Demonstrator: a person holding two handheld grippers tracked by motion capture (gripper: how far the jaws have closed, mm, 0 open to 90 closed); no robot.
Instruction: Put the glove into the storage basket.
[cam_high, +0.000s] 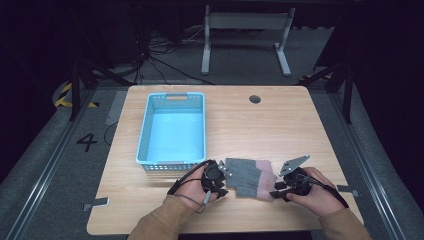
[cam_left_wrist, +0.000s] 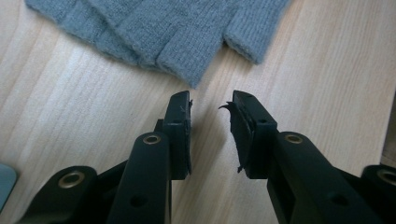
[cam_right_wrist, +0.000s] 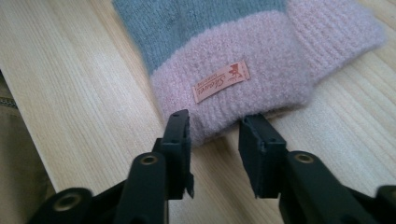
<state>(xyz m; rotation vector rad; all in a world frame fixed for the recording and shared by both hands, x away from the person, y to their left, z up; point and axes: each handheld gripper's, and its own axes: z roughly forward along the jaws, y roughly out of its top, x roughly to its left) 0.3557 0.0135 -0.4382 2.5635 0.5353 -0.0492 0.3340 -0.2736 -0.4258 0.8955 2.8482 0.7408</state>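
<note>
We see a big wooden table (cam_high: 280, 125) first, pale and smooth. On its left side sits a blue basket (cam_high: 145, 130) with holes in its walls, and nothing lies inside it.

Next comes the glove (cam_high: 247, 176). It is grey with a pink cuff (cam_right_wrist: 261, 65), and it lies flat near the front edge of the table, between our two tools and just right of the basket's near corner. The grey glove fingers (cam_left_wrist: 180, 51) point toward our left side. The cuff points toward our right side, and it has a small orange label (cam_right_wrist: 221, 80) sewn on it.

Our left gripper (cam_left_wrist: 211, 109) sits just short of the glove fingers. Its jaws stand a little way apart, with only bare wood between them, so it holds nothing. Our right gripper (cam_right_wrist: 214, 122) is at the edge of the cuff. Its jaws stand apart too, one at each side of the cuff's rim, and they are not pinching it yet.

We think the glove is very light, soft and floppy. It will bend and droop when lifted, but it will not break. The wool is fuzzy, so it should not slip. The thick pink cuff looks like the best place to pinch
</note>
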